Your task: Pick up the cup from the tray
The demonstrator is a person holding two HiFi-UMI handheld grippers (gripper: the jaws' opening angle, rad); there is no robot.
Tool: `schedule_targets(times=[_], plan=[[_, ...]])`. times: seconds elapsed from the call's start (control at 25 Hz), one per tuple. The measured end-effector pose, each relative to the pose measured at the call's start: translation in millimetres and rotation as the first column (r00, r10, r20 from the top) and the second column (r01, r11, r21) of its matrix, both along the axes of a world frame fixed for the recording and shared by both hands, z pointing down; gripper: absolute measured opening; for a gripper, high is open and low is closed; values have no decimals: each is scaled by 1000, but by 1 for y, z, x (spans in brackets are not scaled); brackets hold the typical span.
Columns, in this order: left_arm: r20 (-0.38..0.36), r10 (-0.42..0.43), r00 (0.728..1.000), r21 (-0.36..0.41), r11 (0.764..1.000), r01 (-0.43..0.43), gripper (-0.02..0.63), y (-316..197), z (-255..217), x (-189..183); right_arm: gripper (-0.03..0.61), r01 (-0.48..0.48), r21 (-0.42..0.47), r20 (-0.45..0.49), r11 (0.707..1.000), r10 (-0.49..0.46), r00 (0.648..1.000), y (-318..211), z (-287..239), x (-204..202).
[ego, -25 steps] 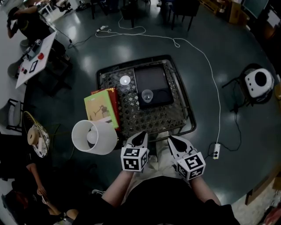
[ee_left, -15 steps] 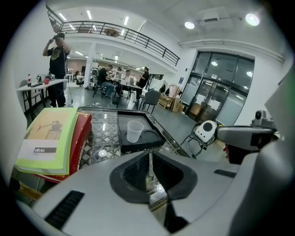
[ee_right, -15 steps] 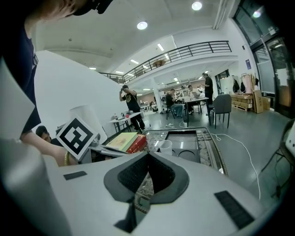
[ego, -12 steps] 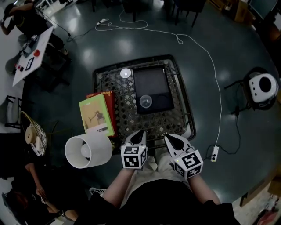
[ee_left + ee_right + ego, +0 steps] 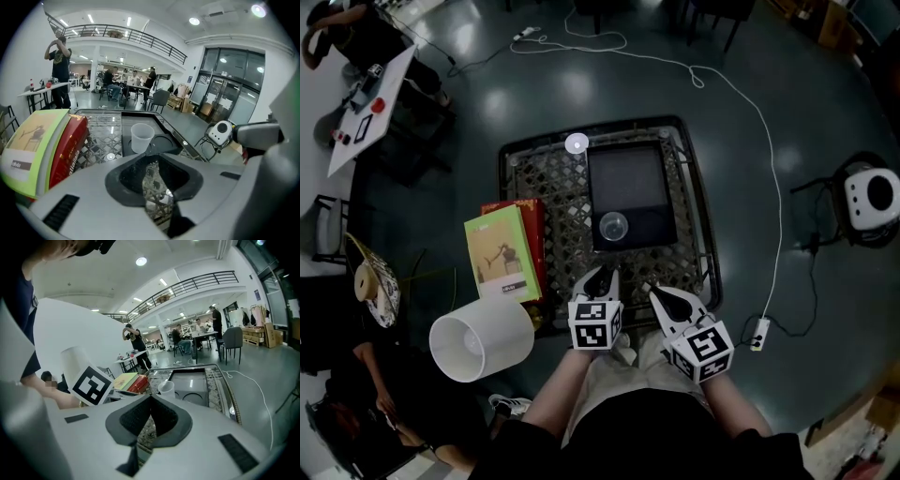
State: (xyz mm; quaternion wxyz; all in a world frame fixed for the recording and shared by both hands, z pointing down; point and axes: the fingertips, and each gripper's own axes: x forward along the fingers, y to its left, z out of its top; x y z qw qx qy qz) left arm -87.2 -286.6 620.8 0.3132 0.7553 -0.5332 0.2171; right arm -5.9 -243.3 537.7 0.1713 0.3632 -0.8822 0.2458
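Observation:
A clear plastic cup (image 5: 613, 226) stands upright on the near end of a black tray (image 5: 628, 178) on a metal mesh table (image 5: 548, 187). My left gripper (image 5: 601, 273) hovers over the table's near edge, just short of the tray and a little left of the cup. Its jaws are opening, a narrow slit apart with nothing between them. In the left gripper view the cup (image 5: 141, 137) stands ahead of the left gripper (image 5: 154, 162). My right gripper (image 5: 659, 292) is shut and empty beside it, with the cup (image 5: 166, 388) and tray (image 5: 192, 380) ahead of that gripper (image 5: 151, 397).
A green book on a red one (image 5: 504, 251) lies at the table's left edge. A white lampshade (image 5: 480, 337) sits below them at the near left corner. A small white disc (image 5: 576, 143) lies at the far edge. A white cable and power strip (image 5: 759, 330) run along the floor at right.
My left gripper has moved forward over the table's near edge, towards the cup, and its jaws have parted slightly. The right gripper has hardly moved.

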Motion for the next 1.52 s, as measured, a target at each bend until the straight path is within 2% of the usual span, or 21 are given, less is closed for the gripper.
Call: schedule_targets(times=[0.08,0.64,1.28,1.52], plan=[[9,1,1000,-7,1000,-1,106,-10,8,3,12,8,-8,4,1000,-8,1000,-5,4,1],[42,-42,998,-48,998,44,249,-65,46,10,12,26,-61,8,998,-26,1000,-30,25,16],[147,-96,985,-78,991,108,264,-106,72,0,12,37,-112,5,993,-37,999,-27,42,19],[131,-90,987,-58,994,98,262,-106,63,0,12,36,-101,3,994,-36,999,-27,39,18]])
